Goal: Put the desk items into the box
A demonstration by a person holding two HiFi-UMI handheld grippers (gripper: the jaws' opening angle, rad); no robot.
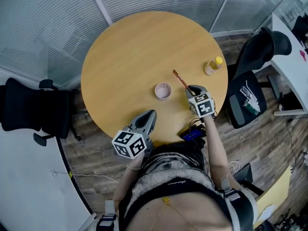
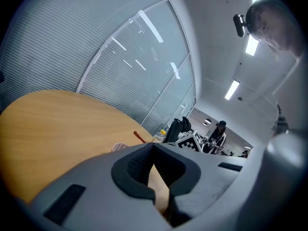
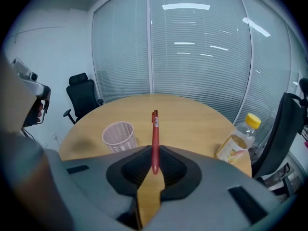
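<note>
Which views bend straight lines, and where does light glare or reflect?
Right gripper view: fisheye bows the white-framed glass partition, with strip-light reflections. Left gripper view: same bowing; bright ceiling strip lights blow out. Head view: round wooden table evenly lit.

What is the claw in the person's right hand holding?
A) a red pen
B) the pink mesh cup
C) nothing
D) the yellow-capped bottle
A: the right claw is shut on the red pen, while the pink cup and bottle stand apart on the table.
</note>
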